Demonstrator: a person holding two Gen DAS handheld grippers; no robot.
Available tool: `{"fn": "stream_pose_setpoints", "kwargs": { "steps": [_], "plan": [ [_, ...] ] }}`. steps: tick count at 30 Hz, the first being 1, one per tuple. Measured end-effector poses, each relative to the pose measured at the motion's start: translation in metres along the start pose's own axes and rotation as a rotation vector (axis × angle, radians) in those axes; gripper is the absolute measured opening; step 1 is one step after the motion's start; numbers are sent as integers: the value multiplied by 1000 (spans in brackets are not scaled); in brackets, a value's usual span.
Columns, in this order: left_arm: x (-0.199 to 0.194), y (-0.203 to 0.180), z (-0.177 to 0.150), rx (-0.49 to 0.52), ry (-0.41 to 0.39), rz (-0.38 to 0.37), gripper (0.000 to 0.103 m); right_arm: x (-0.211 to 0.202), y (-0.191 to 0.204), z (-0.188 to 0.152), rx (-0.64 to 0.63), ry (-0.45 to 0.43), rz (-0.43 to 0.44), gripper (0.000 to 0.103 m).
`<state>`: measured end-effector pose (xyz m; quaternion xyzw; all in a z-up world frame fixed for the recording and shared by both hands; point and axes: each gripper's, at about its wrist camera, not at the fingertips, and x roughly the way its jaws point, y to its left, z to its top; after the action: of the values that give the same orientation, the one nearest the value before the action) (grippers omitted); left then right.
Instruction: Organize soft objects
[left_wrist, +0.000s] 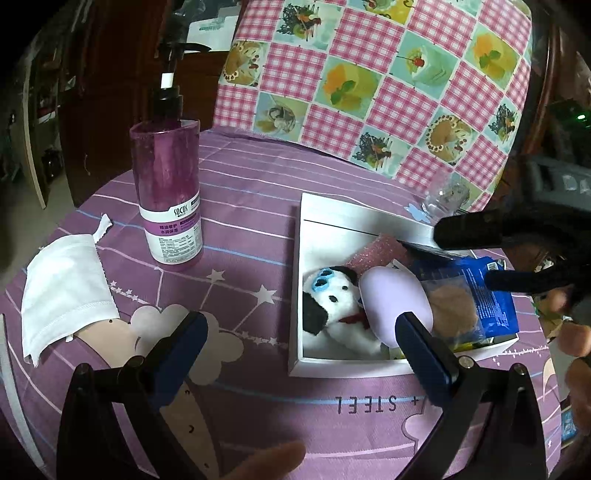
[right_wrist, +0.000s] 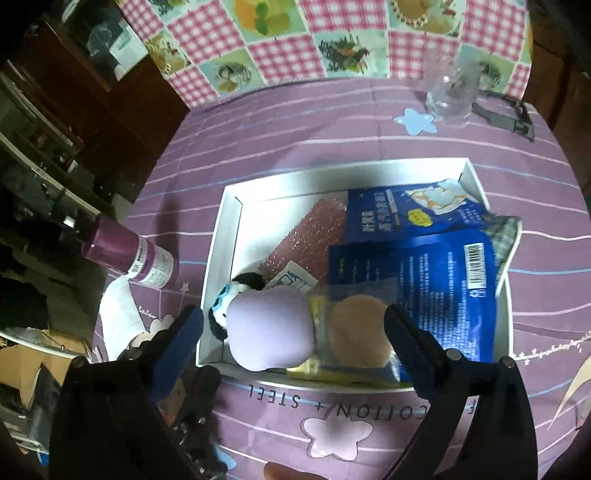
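Note:
A white box (left_wrist: 295, 280) (right_wrist: 218, 258) on the purple cloth holds a white plush dog (left_wrist: 332, 306) (right_wrist: 221, 302) with black ears. Beside the dog lie a lilac soft oval (left_wrist: 391, 295) (right_wrist: 269, 332), a clear pouch with a tan pad (left_wrist: 452, 306) (right_wrist: 358, 332), blue packets (left_wrist: 495, 302) (right_wrist: 417, 266) and pink bubble wrap (left_wrist: 376, 251) (right_wrist: 314, 236). My right gripper (right_wrist: 293, 317) (left_wrist: 463, 254) hovers open over the box, gripping nothing. Left of the box's near corner, my left gripper (left_wrist: 301, 321) stands open and empty. A white folded cloth (left_wrist: 62, 291) (right_wrist: 118, 314) lies far left.
A purple pump bottle (left_wrist: 170, 192) (right_wrist: 125, 254) stands left of the box, between it and the cloth. A clear glass jar (left_wrist: 443, 199) (right_wrist: 450, 96) sits behind the box. A pink checked cushion (left_wrist: 369, 74) backs the table. Dark furniture lies beyond the left edge.

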<state>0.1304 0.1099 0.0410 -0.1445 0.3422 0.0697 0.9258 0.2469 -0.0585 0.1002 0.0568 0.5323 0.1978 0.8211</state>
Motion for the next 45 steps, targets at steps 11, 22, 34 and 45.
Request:
{"fn": "stream_pose_setpoints", "kwargs": {
  "steps": [11,22,34,45],
  "plan": [
    [-22,-22,-5,60,-57,-29,103,-43,-13,-30,-88,7,-125,98],
    [-53,-53,-8,124,-87,-82,103,-99,-57,-90,-55,-141,-111,98],
    [-80,-62,-35,150,-54,-32,103,-116,-111,-149,10,-288,-38,98],
    [-81,-59,-77,143,-67,-80,103,-105,-114,-190,-33,-361,-10,98]
  ]
}}
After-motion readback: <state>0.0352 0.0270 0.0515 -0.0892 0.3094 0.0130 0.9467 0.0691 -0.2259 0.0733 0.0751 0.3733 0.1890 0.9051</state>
